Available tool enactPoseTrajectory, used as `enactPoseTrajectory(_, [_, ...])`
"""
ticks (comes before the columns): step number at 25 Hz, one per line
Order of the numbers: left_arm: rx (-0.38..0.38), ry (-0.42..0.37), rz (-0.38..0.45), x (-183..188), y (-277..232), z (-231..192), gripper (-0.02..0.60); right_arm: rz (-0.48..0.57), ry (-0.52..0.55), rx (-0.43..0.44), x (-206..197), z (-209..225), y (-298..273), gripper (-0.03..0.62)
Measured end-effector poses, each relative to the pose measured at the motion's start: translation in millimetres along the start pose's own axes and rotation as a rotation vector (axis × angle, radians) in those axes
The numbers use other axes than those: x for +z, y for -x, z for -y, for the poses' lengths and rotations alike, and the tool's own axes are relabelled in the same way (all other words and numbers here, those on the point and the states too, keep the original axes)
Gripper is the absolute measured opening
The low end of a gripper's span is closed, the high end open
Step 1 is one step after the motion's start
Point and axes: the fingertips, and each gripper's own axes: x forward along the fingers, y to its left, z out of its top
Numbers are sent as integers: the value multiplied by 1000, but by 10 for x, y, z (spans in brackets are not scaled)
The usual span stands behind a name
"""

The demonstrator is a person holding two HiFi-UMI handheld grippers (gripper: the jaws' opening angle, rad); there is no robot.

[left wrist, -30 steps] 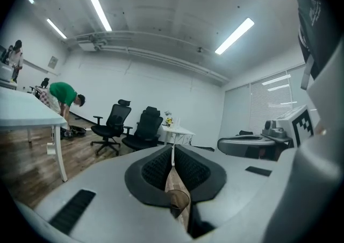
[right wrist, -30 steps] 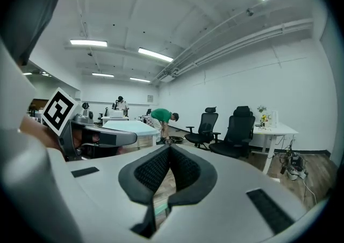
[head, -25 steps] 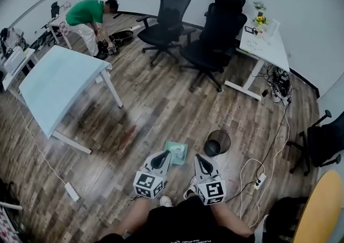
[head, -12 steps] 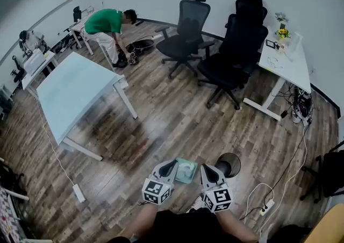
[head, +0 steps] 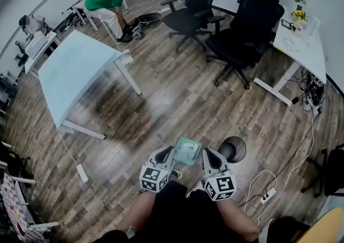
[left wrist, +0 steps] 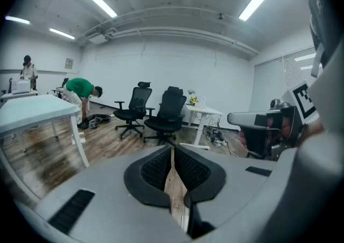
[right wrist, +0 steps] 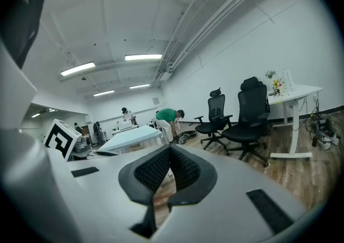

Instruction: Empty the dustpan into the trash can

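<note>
Wood-plank floor (head: pixel 177 102) fills the head view, with a pale-blue surface (head: pixel 75 75) at the left and black office chairs (head: pixel 242 32) along the top. Low in the frame the teal dustpan (head: pixel 188 150) shows between the tips of the left hand-held gripper (head: pixel 166 154) and the right hand-held gripper (head: pixel 208 155), with the black trash can (head: pixel 233 149) just to their right. Left gripper view: pads (left wrist: pixel 155 170) pressed together, nothing pinched. Right gripper view: pads (right wrist: pixel 152 170) meet at their tips, empty
</note>
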Motion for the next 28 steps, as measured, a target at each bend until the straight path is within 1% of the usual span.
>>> enactPoseTrajectory(4, [7,5,-31,-135,-187,-188,32,-19,23,-14,-112,83,-183,18])
enactPoseTrajectory(7, [-9,-1,-52,-318,-269,-204,32,-34,35,-27,-315,111,-232,18])
enactPoseTrajectory(10, [-23,3,-83,-501,-361,-279,32,-60,49,-14,-476,71,-380,18])
enactPoseTrajectory(13, [3,-9,-133,-715,-460,-378,32,-53,102,23,-580,-1,-511,18])
enactPoseTrajectory(15, [18,-29,-188,-913,-484,-451,37,-33,180,51,-592,-97,-586,18])
enactPoseTrajectory(16, [18,-27,-216,-1021,-477,-479,56,-35,232,68,-609,-159,-606,18])
enactPoseTrajectory(17, [15,-19,-243,-1122,-462,-499,88,-45,274,85,-633,-218,-616,18])
enactPoseTrajectory(18, [13,-13,-269,-1215,-444,-511,109,-56,296,101,-658,-265,-618,18])
enactPoseTrajectory(20, [14,-15,-322,-1392,-408,-515,118,-73,299,115,-723,-319,-598,18])
enactPoseTrajectory(22, [33,-19,-371,-1556,-381,-539,135,-96,294,107,-826,-334,-564,18])
enactPoseTrajectory(24, [47,-10,-411,-1681,-360,-563,138,-133,298,94,-948,-337,-513,18])
enactPoseTrajectory(28, [29,-15,-485,-1858,-382,-494,196,-181,256,49,-1121,-217,-468,18])
